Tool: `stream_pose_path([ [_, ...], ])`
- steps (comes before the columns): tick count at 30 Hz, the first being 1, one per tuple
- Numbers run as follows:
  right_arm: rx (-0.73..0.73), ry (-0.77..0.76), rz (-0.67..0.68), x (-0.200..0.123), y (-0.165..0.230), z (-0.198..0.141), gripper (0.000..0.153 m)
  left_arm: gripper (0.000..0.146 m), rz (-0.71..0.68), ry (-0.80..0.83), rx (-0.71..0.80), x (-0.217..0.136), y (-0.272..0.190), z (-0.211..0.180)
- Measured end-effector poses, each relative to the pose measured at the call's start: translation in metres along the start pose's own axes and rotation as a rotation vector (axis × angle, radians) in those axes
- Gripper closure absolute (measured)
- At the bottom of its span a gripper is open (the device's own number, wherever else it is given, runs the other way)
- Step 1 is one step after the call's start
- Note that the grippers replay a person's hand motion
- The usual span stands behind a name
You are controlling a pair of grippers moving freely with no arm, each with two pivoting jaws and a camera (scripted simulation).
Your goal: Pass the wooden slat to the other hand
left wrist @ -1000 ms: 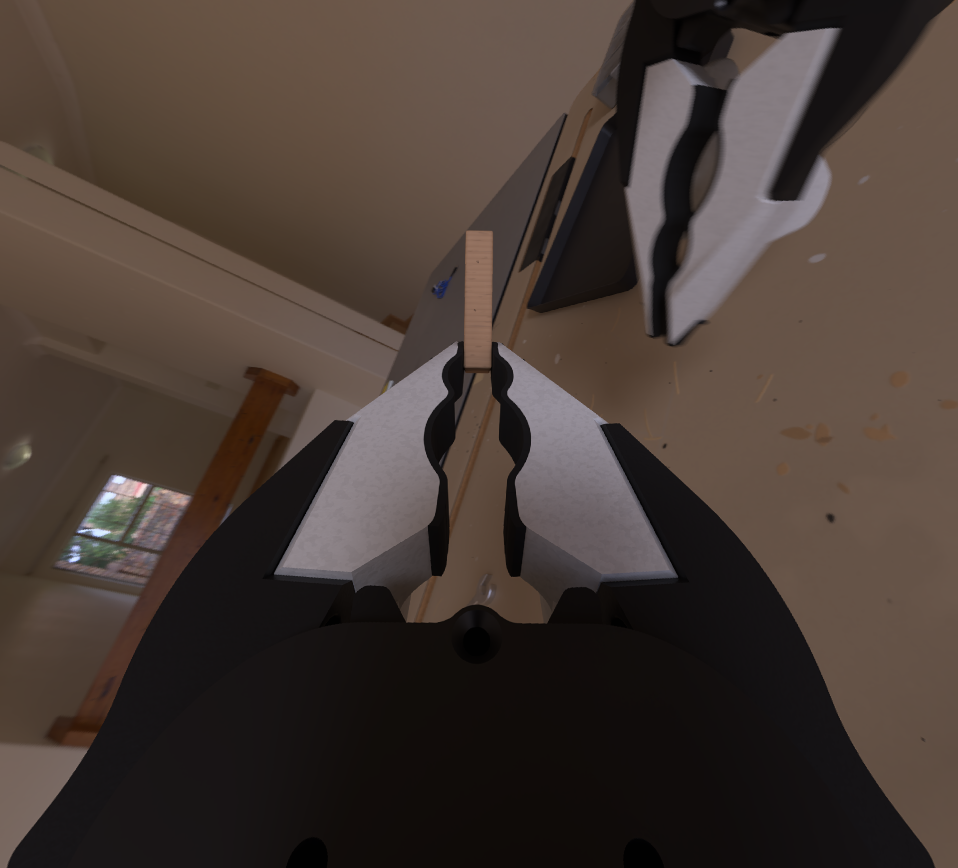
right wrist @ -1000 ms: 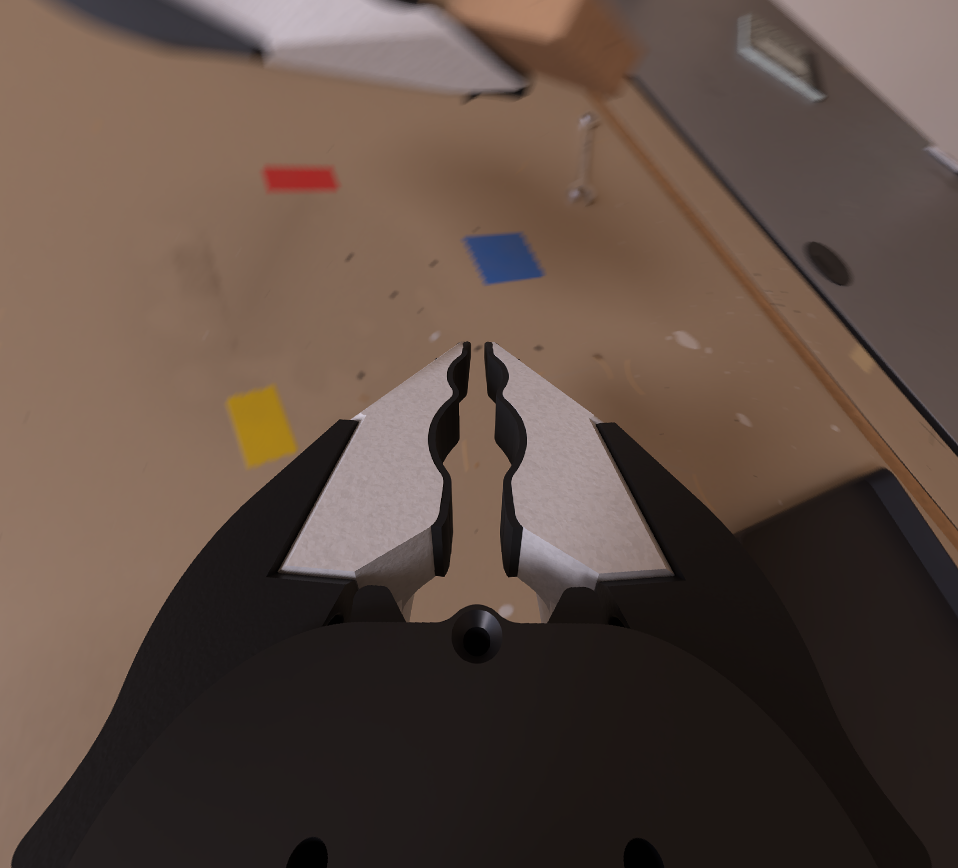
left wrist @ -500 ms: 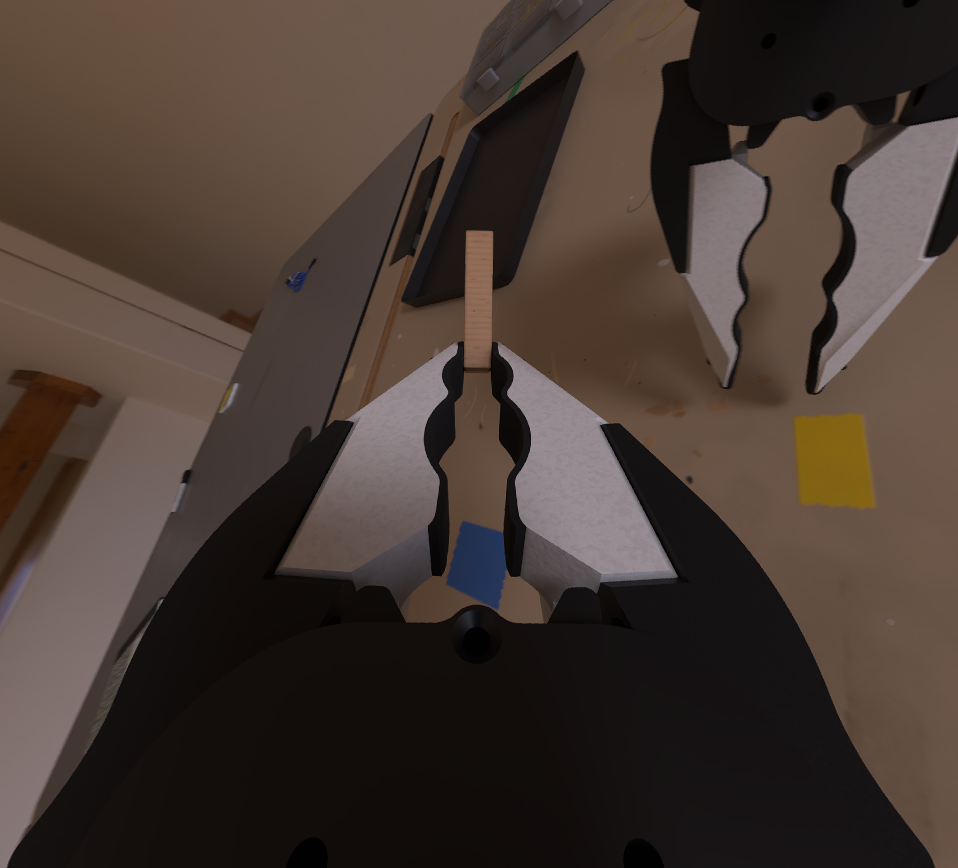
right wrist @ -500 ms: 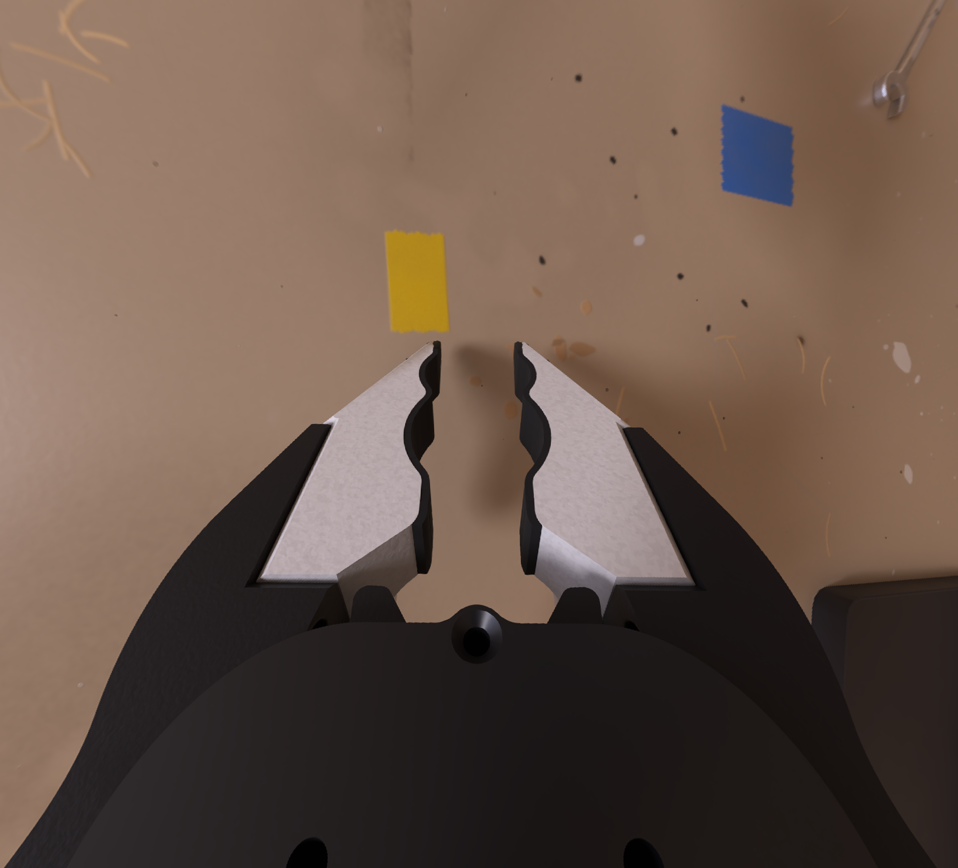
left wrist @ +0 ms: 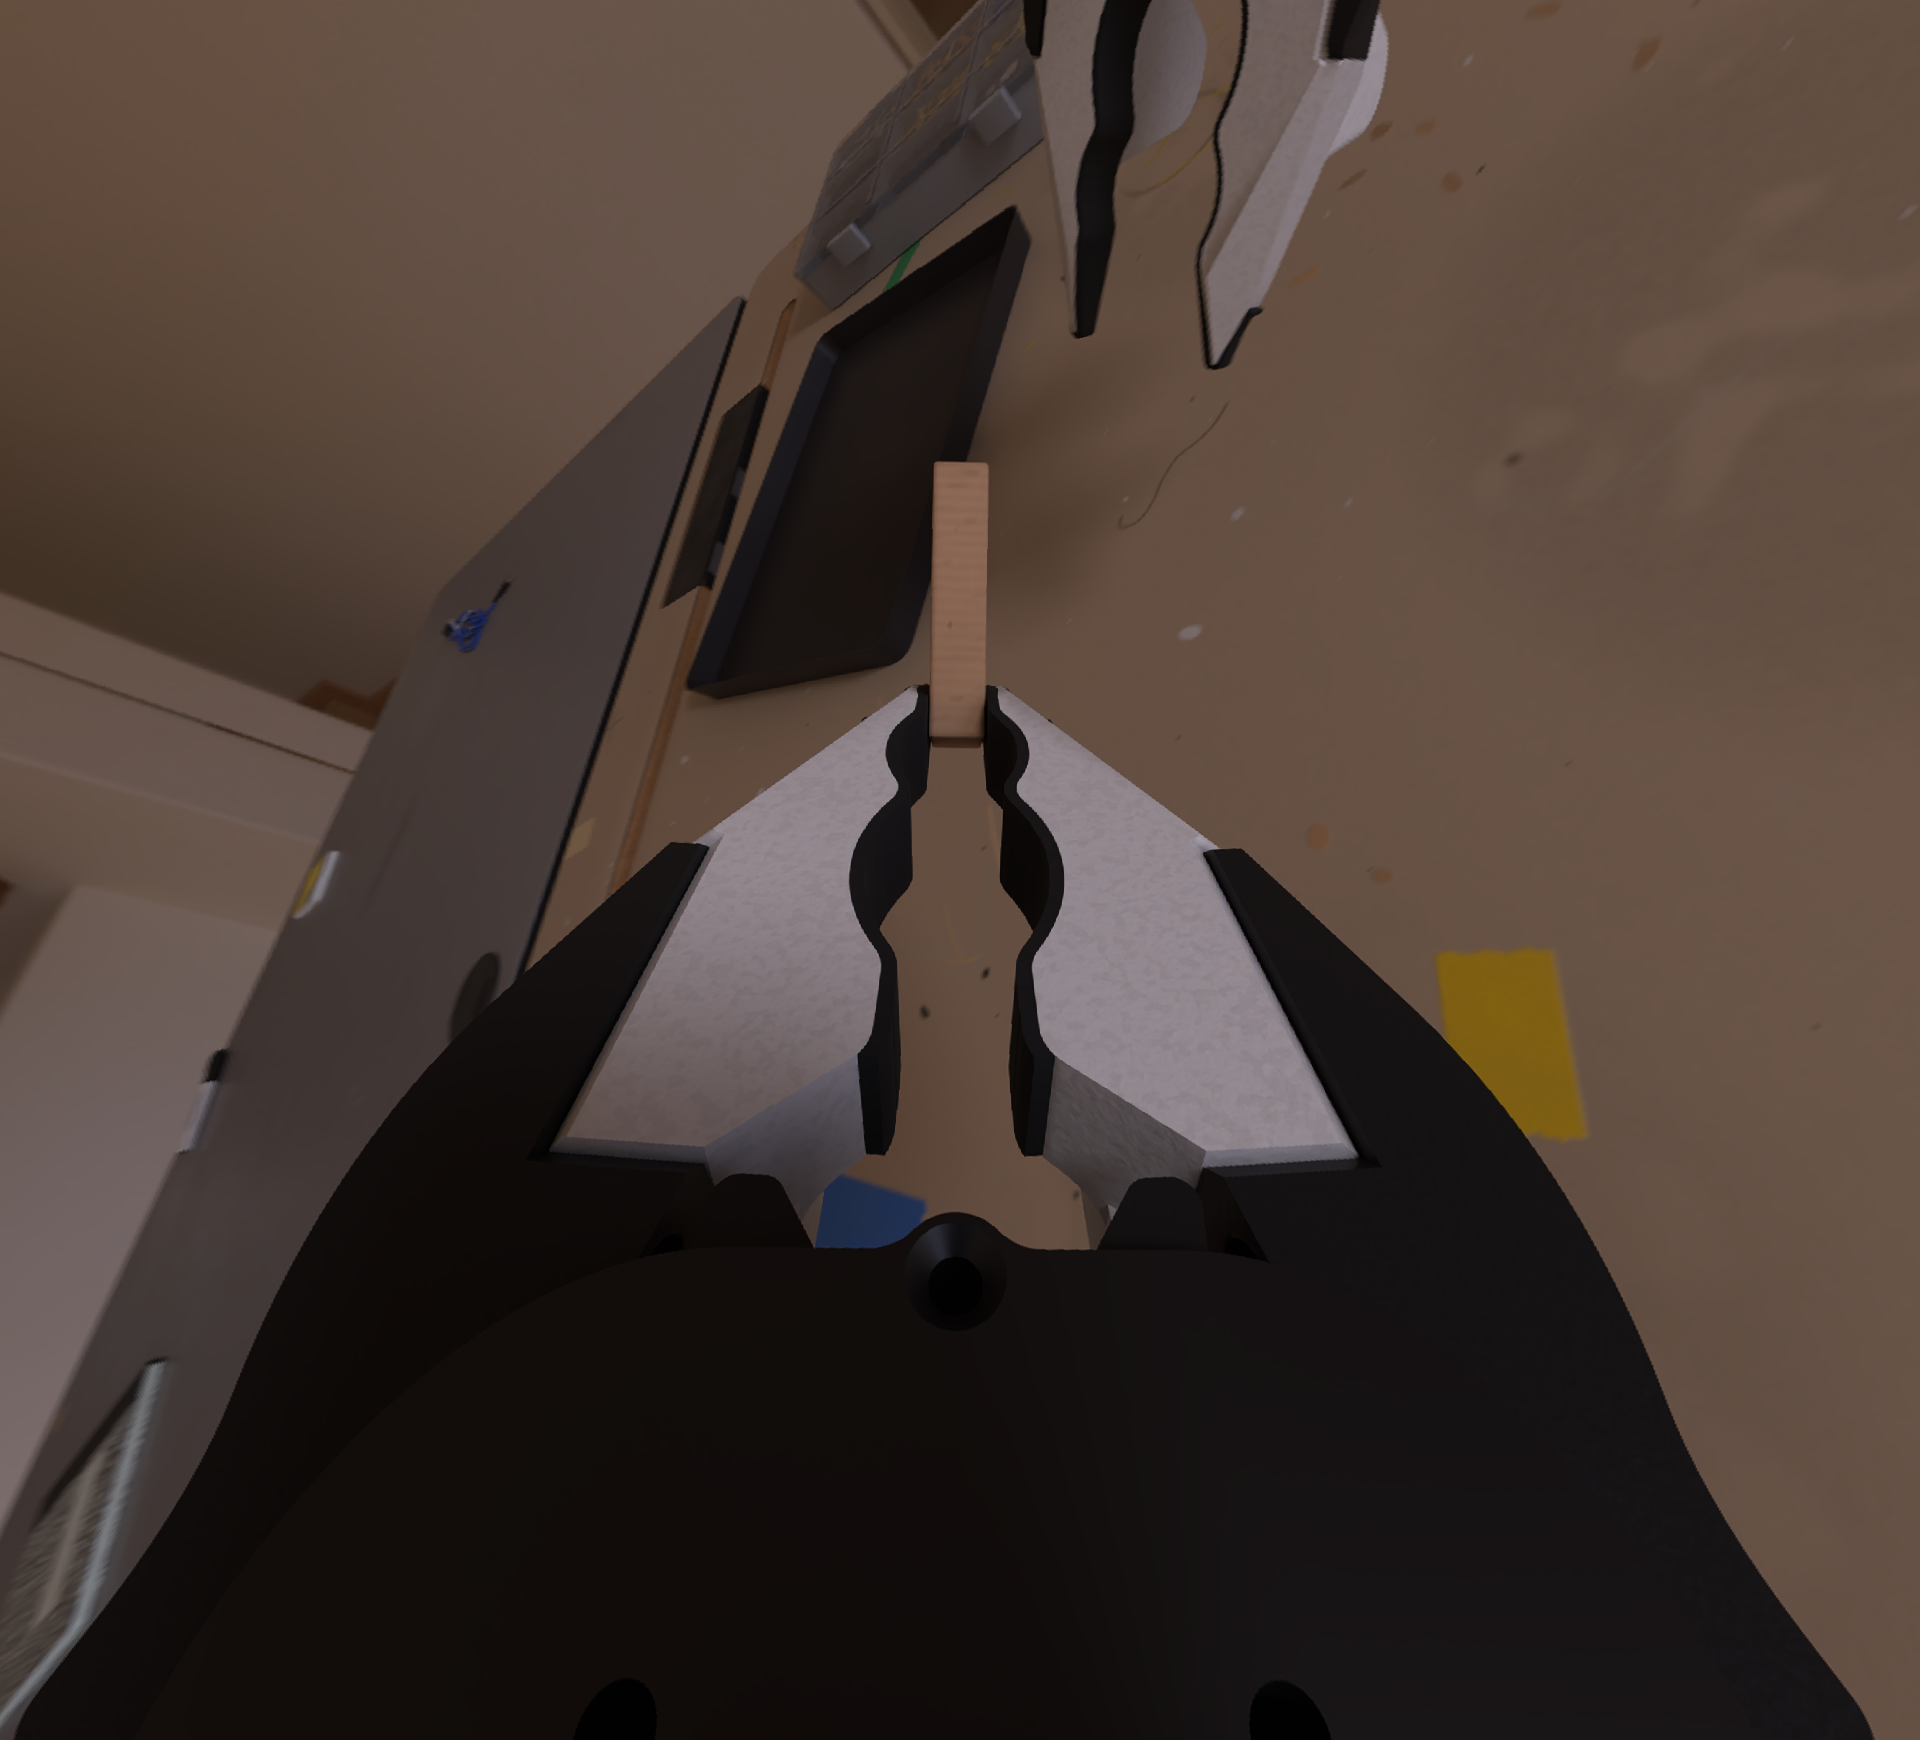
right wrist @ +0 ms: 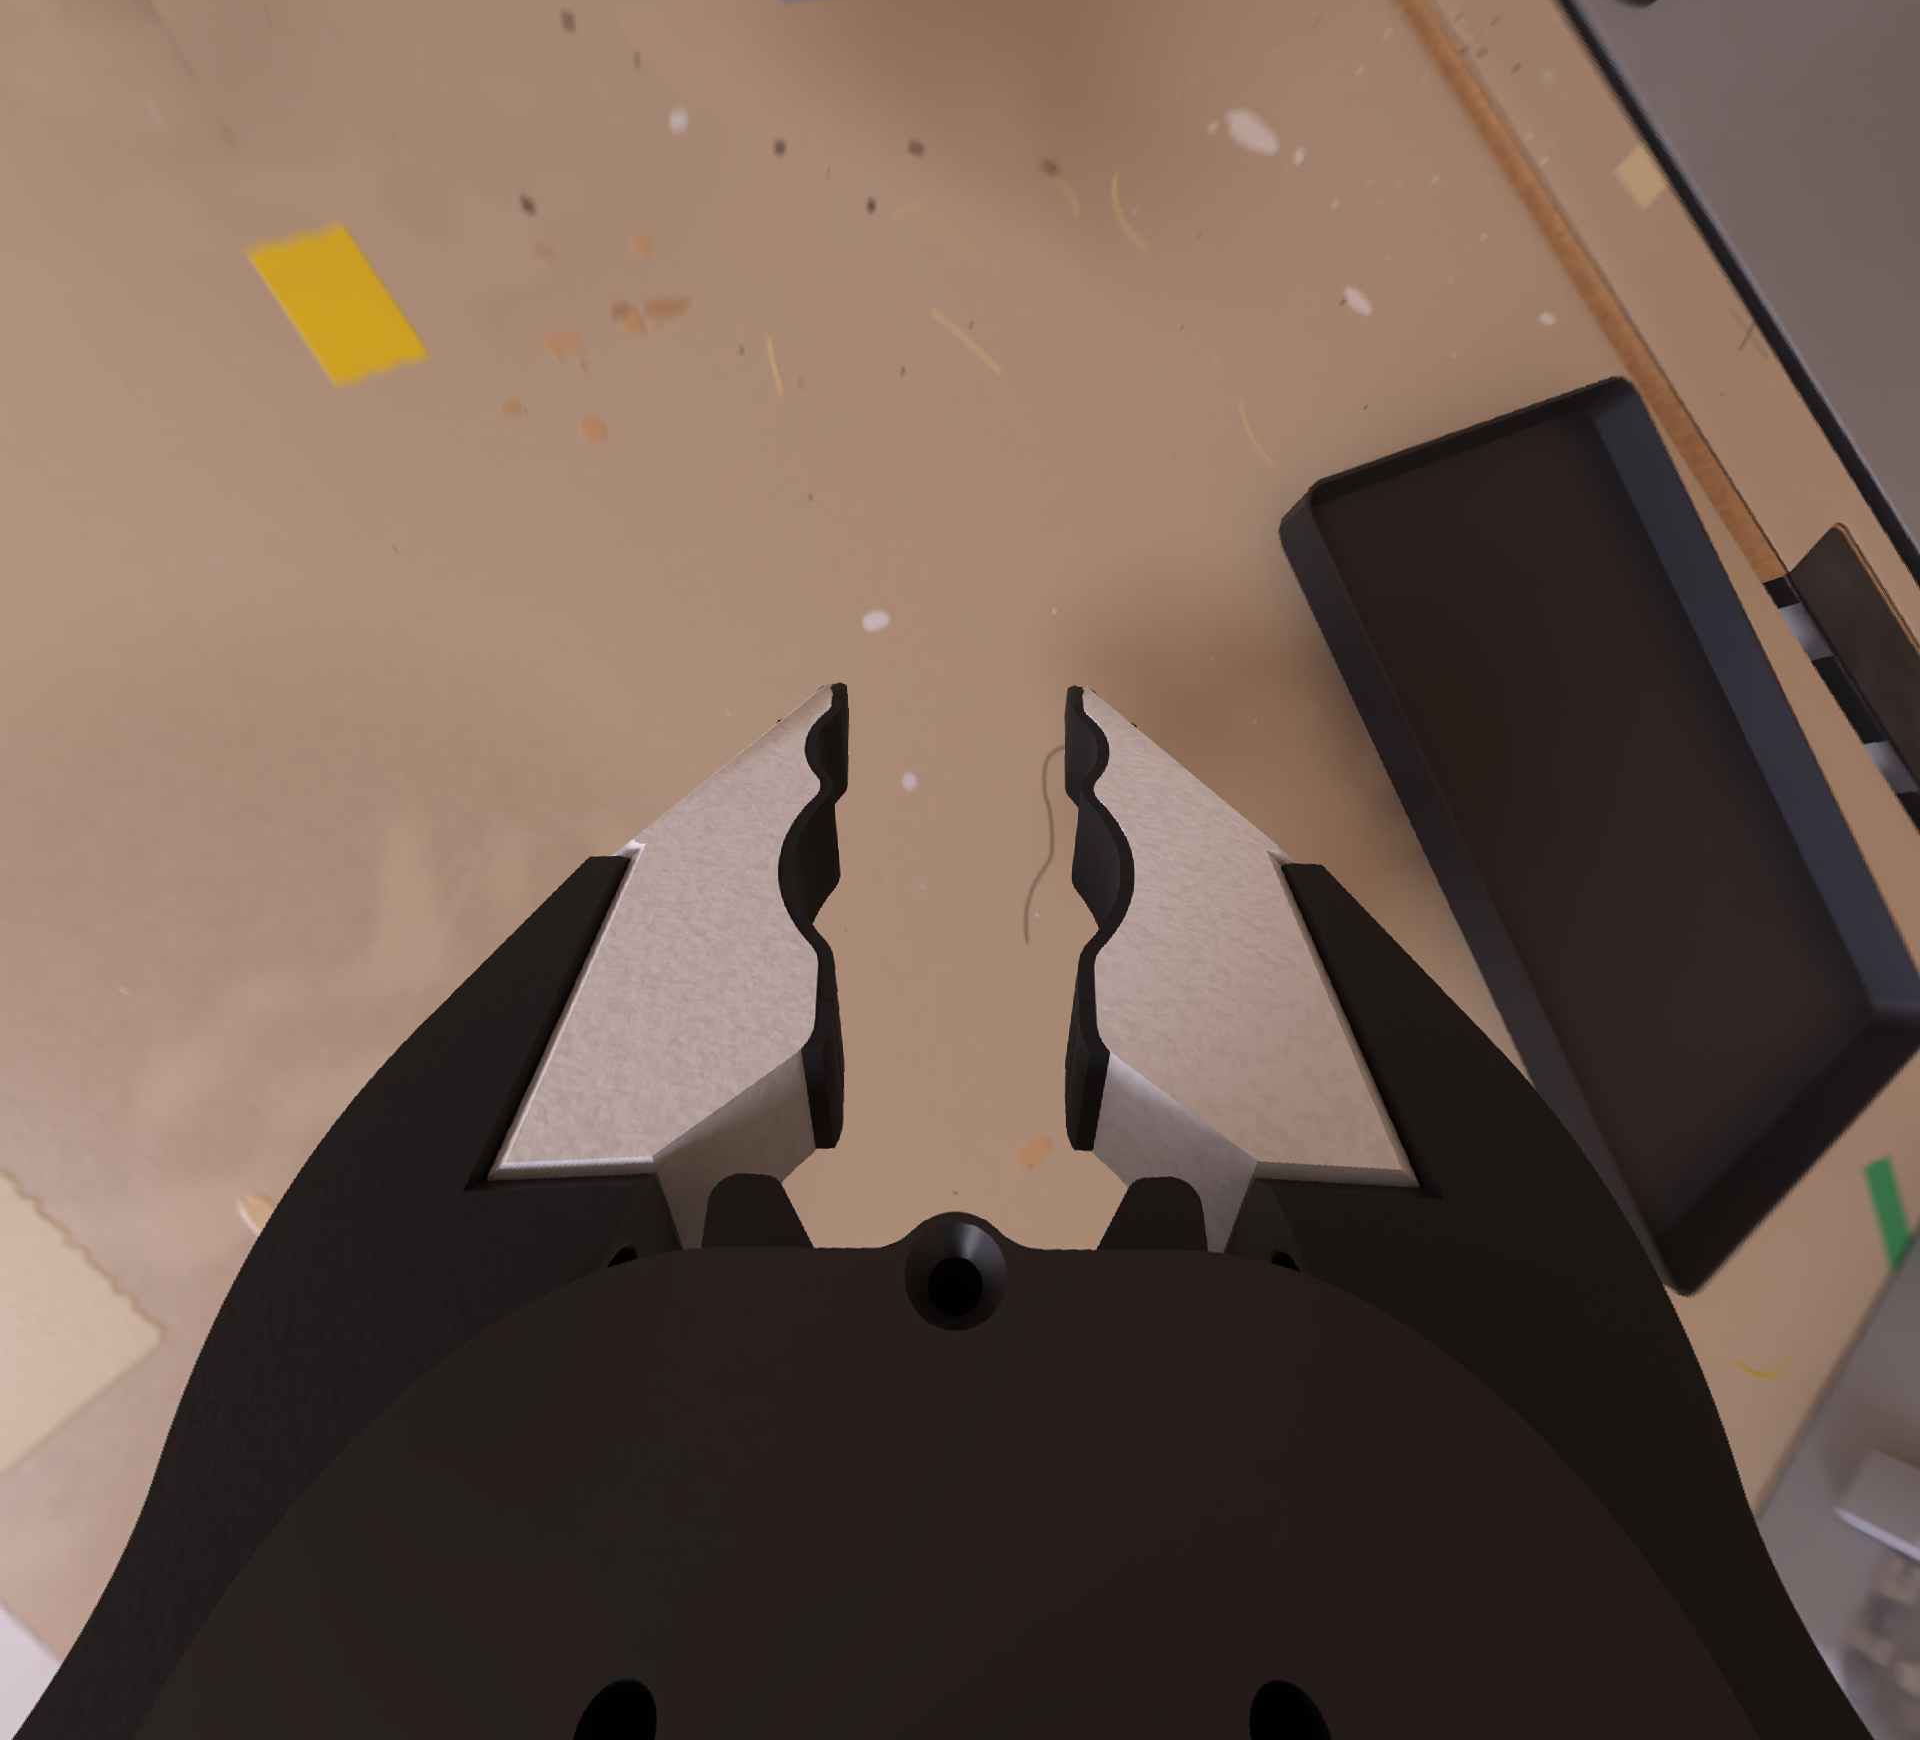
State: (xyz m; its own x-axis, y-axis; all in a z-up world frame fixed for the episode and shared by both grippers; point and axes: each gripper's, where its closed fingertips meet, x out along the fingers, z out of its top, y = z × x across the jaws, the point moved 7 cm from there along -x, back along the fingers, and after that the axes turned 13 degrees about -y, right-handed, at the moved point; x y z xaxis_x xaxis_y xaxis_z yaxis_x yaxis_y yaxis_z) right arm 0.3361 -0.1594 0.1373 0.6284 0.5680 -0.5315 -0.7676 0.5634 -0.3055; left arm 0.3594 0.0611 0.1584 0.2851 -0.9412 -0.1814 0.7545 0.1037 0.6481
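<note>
Jaws of the left gripper (left wrist: 957,714) pinch the slat (left wrist: 957,594); the right gripper (left wrist: 1153,345), spread at one o'clock, should straddle its free end squarely.

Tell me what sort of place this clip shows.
Probably a workshop bench: a tan worktop strewn with wood shavings and paint specks, coloured tape patches such as the yellow one, and a black tray near the edge.

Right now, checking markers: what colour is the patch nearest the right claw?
Yellow patch, clearest in the right wrist view.
</note>
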Motion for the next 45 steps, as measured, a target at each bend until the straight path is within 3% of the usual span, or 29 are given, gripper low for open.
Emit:
stream_pose_path([
  [5,0.007,-0.283,0.051,-0.009,0.010,0.026,0.115,0.137,-0.071,-0.092,-0.158,0.014,-0.008,0.010],
  [8,-0.032,-0.376,0.113,-0.006,0.017,0.043,0.121,0.137,-0.114,-0.150,-0.252,0.022,-0.011,0.016],
  [14,-0.101,-0.378,0.223,0.012,0.015,0.061,0.115,0.137,-0.133,-0.259,-0.390,0.028,-0.005,0.024],
  [20,-0.113,-0.438,0.335,0.015,0.002,0.082,0.131,0.137,-0.066,-0.330,-0.439,0.022,0.015,0.029],
  [28,-0.053,-0.496,0.414,0.013,-0.009,0.106,0.108,0.137,-0.021,-0.424,-0.507,0.015,0.032,0.033],
  [34,0.001,-0.567,0.427,0.014,-0.012,0.109,0.108,0.137,-0.042,-0.406,-0.520,0.015,0.033,0.028],
  [40,0.049,-0.631,0.469,0.013,-0.013,0.109,0.122,0.137,-0.073,-0.377,-0.515,0.017,0.030,0.025],
  [45,0.051,-0.629,0.474,0.015,-0.010,0.106,0.121,0.137,-0.105,-0.352,-0.531,0.018,0.030,0.021],
])
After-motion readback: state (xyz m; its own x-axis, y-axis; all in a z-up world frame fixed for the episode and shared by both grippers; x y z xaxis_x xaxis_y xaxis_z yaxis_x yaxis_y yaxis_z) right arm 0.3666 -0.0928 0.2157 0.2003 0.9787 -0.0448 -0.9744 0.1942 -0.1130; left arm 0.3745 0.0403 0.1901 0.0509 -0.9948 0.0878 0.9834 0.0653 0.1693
